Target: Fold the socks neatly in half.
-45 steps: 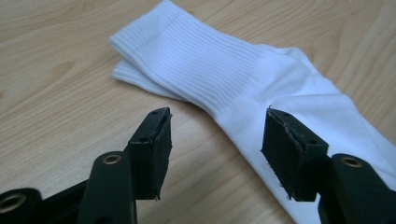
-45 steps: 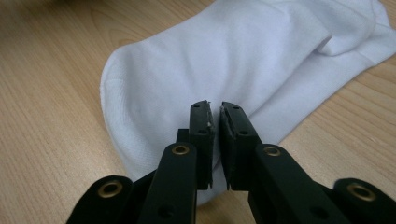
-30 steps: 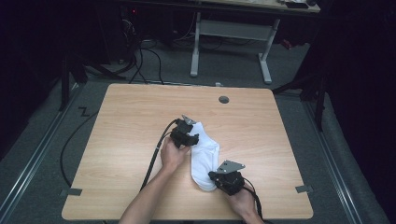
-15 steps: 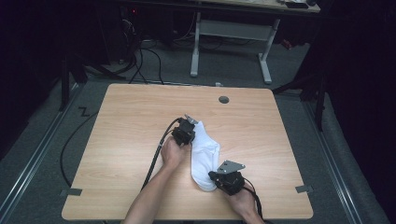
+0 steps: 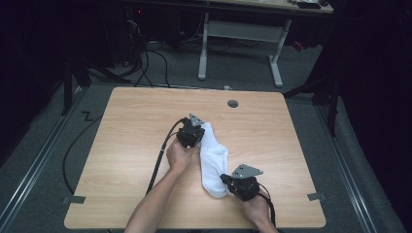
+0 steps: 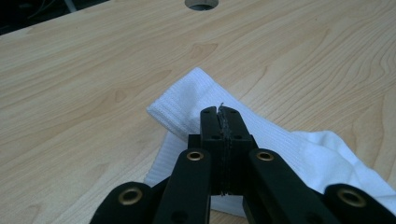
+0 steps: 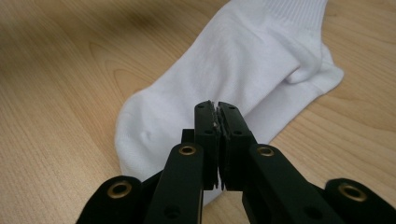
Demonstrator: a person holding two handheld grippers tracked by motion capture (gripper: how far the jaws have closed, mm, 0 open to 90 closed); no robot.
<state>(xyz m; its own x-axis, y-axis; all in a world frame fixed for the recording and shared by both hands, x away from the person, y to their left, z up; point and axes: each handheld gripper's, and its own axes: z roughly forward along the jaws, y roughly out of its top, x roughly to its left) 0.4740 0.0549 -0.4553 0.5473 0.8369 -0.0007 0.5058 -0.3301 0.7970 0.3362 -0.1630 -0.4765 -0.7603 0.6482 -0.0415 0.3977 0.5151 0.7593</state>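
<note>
Since a second ago, left gripper [image 5: 194,134] carried from the sock's left edge onto its ribbed cuff, jaws just closing from wide apart to fully together. Nearest, at lower right of the high view, right gripper [image 5: 228,180] gripped in a hand entering from the bottom edge, pointing up-left at the toe end, unmoved. Jaws pressed together in the right gripper view [image 7: 218,108], tips low over the toe; whether any cloth is nipped cannot be told. Farther up, at frame centre, left forearm slanting in from lower left, hand wrapped round its gripper. Jaws together [image 6: 220,112] over the folded cuff; a pinch on fabric cannot be told. White sock [image 5: 212,154] flat on the wooden table [image 5: 121,121], stretched between both grippers.
</note>
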